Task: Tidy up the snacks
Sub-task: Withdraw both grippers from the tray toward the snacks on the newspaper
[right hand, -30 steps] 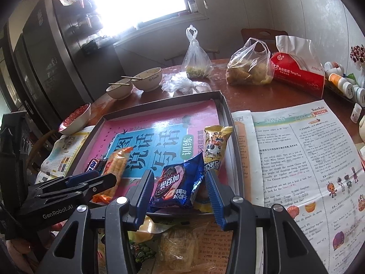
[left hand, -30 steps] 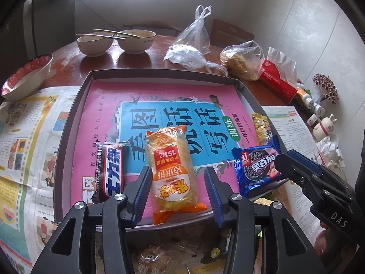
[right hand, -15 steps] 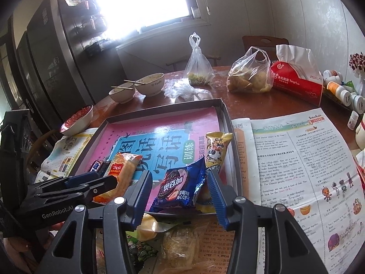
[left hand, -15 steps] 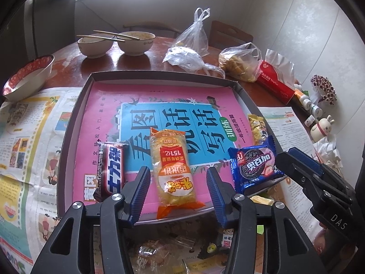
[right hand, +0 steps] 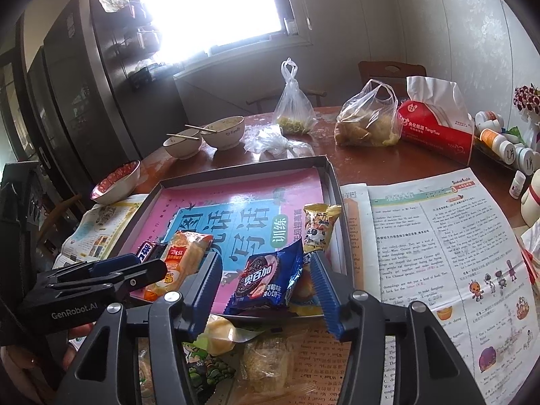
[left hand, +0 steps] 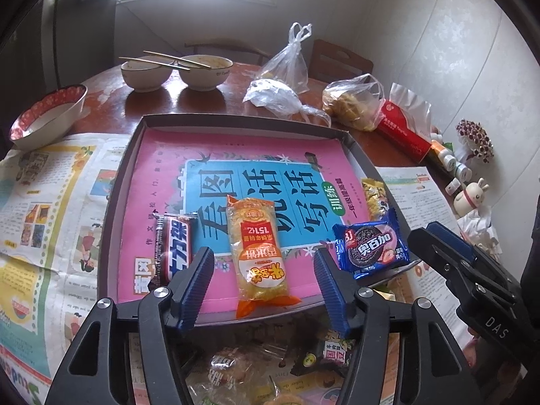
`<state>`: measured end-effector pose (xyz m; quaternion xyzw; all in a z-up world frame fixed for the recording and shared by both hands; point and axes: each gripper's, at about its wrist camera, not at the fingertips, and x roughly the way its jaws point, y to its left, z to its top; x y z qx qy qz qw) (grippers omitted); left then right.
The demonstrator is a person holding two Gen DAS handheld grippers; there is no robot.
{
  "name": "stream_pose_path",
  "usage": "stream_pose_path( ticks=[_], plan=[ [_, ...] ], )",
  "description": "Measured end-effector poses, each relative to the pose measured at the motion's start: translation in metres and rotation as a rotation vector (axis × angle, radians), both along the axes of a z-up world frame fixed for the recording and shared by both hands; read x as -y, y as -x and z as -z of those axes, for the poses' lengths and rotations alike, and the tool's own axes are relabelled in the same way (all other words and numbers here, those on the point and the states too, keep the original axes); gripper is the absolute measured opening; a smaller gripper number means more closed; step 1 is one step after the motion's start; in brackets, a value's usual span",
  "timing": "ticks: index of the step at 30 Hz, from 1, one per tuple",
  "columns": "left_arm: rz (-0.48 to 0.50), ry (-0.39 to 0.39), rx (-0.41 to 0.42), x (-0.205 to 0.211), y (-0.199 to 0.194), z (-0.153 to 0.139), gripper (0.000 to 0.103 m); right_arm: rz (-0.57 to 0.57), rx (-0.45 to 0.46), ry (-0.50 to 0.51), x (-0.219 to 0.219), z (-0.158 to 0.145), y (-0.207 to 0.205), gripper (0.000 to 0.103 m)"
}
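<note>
A dark shallow tray [left hand: 135, 155] lined with a pink and blue booklet holds a row of snacks: a chocolate bar [left hand: 173, 248], an orange rice-cracker pack [left hand: 258, 253], a blue cookie pack [left hand: 371, 248] and a small yellow pack [left hand: 373, 195]. My left gripper [left hand: 263, 270] is open and empty, just behind the orange pack. My right gripper [right hand: 265, 280] is open and empty, behind the blue cookie pack [right hand: 266, 278]. The yellow pack [right hand: 319, 226] lies beyond it. More wrapped snacks [right hand: 263, 361] lie on the paper in front of the tray [right hand: 329, 175].
Newspaper [right hand: 438, 253] covers the table on both sides of the tray. Two bowls with chopsticks [left hand: 175, 71], a red-rimmed bowl [left hand: 47, 114], plastic bags [left hand: 351, 104], a red tissue pack [right hand: 435, 128] and small bottles [right hand: 499, 141] stand at the back and right.
Both grippers have drawn back and risen a little from the tray. The orange pack and blue cookie pack stay lying in the tray, now farther from the fingers.
</note>
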<state>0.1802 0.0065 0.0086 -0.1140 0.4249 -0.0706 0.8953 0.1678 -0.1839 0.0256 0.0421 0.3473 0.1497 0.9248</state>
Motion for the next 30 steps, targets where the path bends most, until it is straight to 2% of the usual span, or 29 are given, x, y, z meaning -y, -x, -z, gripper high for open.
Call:
stream_pose_path(
  ticks=[24, 30],
  plan=[
    [-0.031, 0.022, 0.057, -0.025, 0.027, -0.025, 0.067, -0.025, 0.047, 0.003, -0.003, -0.014, 0.016, 0.056],
    [-0.037, 0.019, 0.069, -0.028, 0.033, -0.03, 0.067, -0.037, 0.06, 0.008, -0.005, -0.018, 0.02, 0.059]
  ],
)
